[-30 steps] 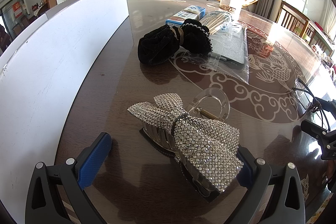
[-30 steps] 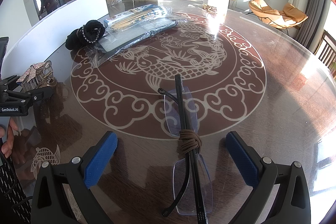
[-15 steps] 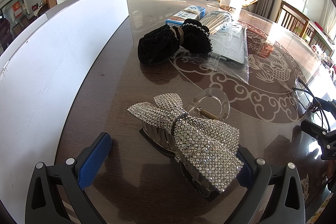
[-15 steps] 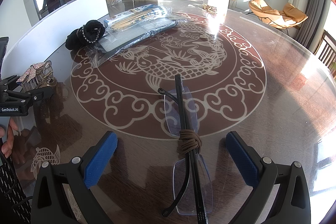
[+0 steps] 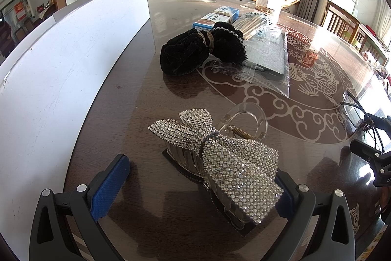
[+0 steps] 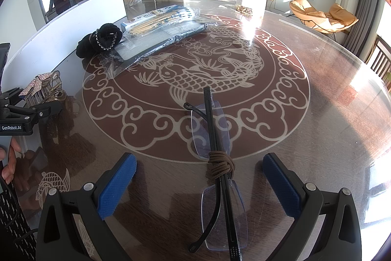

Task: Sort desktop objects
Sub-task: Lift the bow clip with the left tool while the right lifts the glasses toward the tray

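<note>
Your left tool (image 5: 195, 187) is spread around the rhinestone bow hair claw (image 5: 217, 158), ready to pinch; your right tool (image 6: 199, 184), also spread, straddles the folded rimless glasses (image 6: 220, 175) beside the table's carp medallion (image 6: 195, 80).

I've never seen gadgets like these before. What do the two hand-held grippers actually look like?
Both look alike. The left gripper and right gripper each have two black plastic fingers with silver screws and blue textured pads. Seen from the right wrist view, the left one's black body carries white "GenRobot.AI" lettering, with a black cable below it.
</note>
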The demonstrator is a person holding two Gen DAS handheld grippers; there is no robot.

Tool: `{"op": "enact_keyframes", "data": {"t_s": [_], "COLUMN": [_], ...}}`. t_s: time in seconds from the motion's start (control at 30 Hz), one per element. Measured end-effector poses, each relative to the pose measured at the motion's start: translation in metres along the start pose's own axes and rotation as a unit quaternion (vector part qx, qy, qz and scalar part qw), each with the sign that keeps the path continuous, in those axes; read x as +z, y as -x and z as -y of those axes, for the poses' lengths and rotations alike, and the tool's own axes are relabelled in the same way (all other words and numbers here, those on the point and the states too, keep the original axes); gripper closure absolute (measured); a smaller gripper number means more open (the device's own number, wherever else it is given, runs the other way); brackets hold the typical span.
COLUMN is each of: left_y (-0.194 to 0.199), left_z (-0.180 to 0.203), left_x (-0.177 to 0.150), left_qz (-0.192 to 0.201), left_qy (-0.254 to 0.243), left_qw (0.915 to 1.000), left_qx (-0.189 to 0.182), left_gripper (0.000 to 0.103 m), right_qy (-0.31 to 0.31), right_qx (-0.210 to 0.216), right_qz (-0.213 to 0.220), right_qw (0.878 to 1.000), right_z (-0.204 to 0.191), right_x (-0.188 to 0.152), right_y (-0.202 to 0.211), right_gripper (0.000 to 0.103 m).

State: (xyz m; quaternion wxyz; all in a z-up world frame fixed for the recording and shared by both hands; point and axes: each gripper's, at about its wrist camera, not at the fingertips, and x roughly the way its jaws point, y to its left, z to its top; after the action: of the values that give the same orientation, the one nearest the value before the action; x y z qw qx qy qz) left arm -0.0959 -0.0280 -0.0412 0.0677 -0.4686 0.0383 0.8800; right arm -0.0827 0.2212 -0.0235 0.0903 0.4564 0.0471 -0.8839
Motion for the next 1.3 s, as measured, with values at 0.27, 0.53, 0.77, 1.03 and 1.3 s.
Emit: {"op": "enact_keyframes", "data": {"t_s": [0.27,0.53,0.77,1.03,1.3], "left_y": [-0.004,0.009,0.025,0.032,0.088], "left_z": [-0.001,0.004,0.011,0.013,-0.011], "left_x": [0.008,0.004,-0.001,-0.006,-0.015], "left_qz": [-0.017,0.020,0.041,0.043,0.085], "left_qy": [-0.006,-0.021,-0.025,-0.018,0.046], "left_qw": [0.9998,0.9995,0.9985,0.9982,0.9937], "left_qx": [-0.005,-0.014,-0.025,-0.036,-0.058], "left_gripper": [0.000,0.032,0.032,0.032,0.032], "right_qy": [0.000,-0.028,-0.066,0.009,-0.005], "right_qx": [0.000,0.049,0.085,0.052,0.065], "right_qz": [0.000,-0.014,-0.038,-0.028,-0.017], "right_qw": [1.000,0.998,0.993,0.998,0.998], "right_z": [0.000,0.019,0.055,0.020,0.025], "right_x": [0.000,0.004,0.000,0.014,0.026], "right_y": [0.000,0.009,0.020,0.005,0.039], "right_gripper": [0.000,0.000,0.000,0.046,0.092]}}
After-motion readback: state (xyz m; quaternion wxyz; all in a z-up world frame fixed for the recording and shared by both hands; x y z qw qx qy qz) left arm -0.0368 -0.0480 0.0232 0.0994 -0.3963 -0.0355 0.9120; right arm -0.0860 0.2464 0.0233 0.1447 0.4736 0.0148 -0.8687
